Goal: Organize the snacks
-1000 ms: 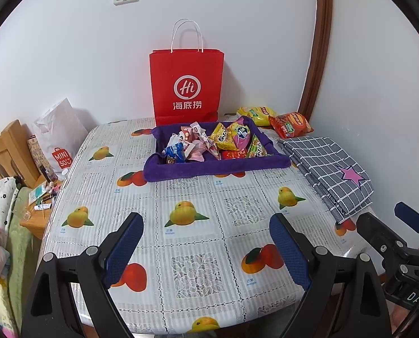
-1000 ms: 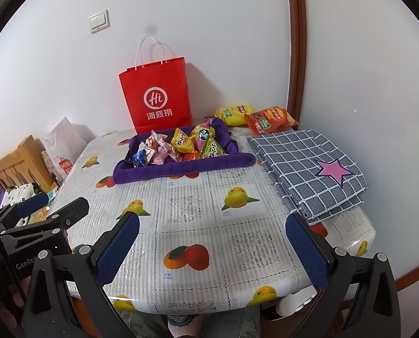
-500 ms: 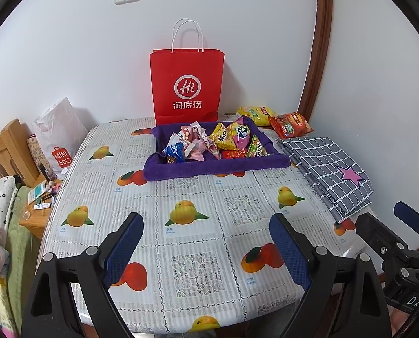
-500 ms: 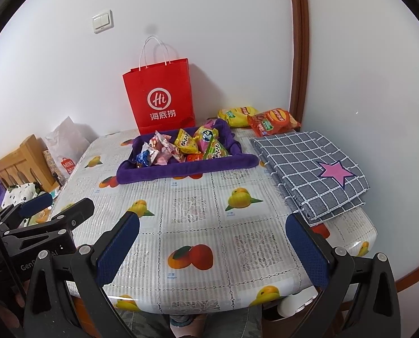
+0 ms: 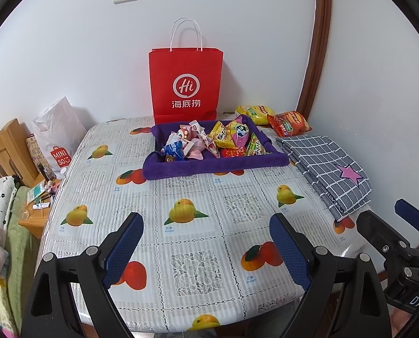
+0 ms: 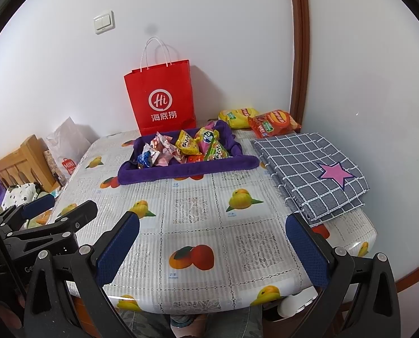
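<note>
A purple cloth tray (image 5: 209, 166) (image 6: 186, 169) sits at the far middle of the table and holds several small snack packets (image 5: 209, 140) (image 6: 181, 148). A yellow chip bag (image 5: 254, 111) (image 6: 237, 117) and an orange-red chip bag (image 5: 289, 122) (image 6: 272, 122) lie on the table behind its right end. My left gripper (image 5: 206, 242) is open and empty over the near table edge. My right gripper (image 6: 212, 242) is open and empty, also at the near edge, to the right of the left one (image 6: 40, 217).
A red paper bag (image 5: 185, 84) (image 6: 161, 98) stands against the wall behind the tray. A folded grey checked cloth with a pink star (image 5: 327, 169) (image 6: 313, 169) lies along the right side. A wooden bed frame (image 5: 3, 152) and a white bag (image 5: 58, 135) are left of the table.
Both grippers have shifted slightly; the right wrist view has risen and moved a little forward. Nothing on the table has moved.
</note>
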Demonstrator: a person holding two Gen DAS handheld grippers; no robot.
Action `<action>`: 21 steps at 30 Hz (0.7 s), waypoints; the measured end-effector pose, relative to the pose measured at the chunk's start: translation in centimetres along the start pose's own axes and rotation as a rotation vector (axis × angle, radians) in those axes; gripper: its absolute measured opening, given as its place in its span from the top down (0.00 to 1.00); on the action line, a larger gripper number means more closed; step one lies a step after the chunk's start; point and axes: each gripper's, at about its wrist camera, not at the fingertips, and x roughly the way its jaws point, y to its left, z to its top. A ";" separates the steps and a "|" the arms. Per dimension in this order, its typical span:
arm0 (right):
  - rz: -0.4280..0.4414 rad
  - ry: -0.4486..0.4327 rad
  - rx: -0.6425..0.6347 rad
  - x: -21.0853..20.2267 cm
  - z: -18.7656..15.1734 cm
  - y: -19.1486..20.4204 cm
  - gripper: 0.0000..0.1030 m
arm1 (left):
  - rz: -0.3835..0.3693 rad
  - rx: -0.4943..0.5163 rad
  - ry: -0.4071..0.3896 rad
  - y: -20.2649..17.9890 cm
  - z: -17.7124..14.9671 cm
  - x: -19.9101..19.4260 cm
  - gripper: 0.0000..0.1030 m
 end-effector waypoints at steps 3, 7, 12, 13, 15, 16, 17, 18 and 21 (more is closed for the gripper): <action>0.002 0.000 0.000 0.0 0.0 0.0 0.01 | 0.001 0.000 -0.001 0.1 0.1 0.0 0.12; 0.002 -0.002 -0.002 -0.1 0.1 0.0 0.01 | 0.000 0.000 0.001 0.1 0.1 0.0 0.12; 0.002 -0.003 0.004 -0.2 0.2 -0.1 0.01 | -0.009 0.000 0.000 -0.2 -0.1 -0.2 0.12; 0.001 -0.003 0.005 -0.2 0.2 -0.2 0.01 | -0.008 0.000 0.000 -0.2 -0.1 -0.2 0.12; 0.001 -0.002 0.007 -0.1 0.2 -0.2 0.01 | -0.010 0.000 0.000 -0.2 -0.1 -0.2 0.12; 0.001 -0.002 0.007 -0.1 0.2 -0.3 0.01 | -0.010 0.000 -0.001 -0.3 -0.2 -0.2 0.12; 0.001 -0.001 0.007 -0.1 0.2 -0.3 0.01 | -0.008 -0.001 0.000 -0.2 -0.1 -0.2 0.12; -0.001 0.000 0.007 -0.1 0.2 -0.3 0.01 | -0.008 0.000 0.000 -0.2 -0.1 -0.2 0.12; 0.003 0.000 0.009 -0.1 0.3 -0.4 0.01 | -0.018 0.002 0.003 -0.3 0.1 -0.4 0.12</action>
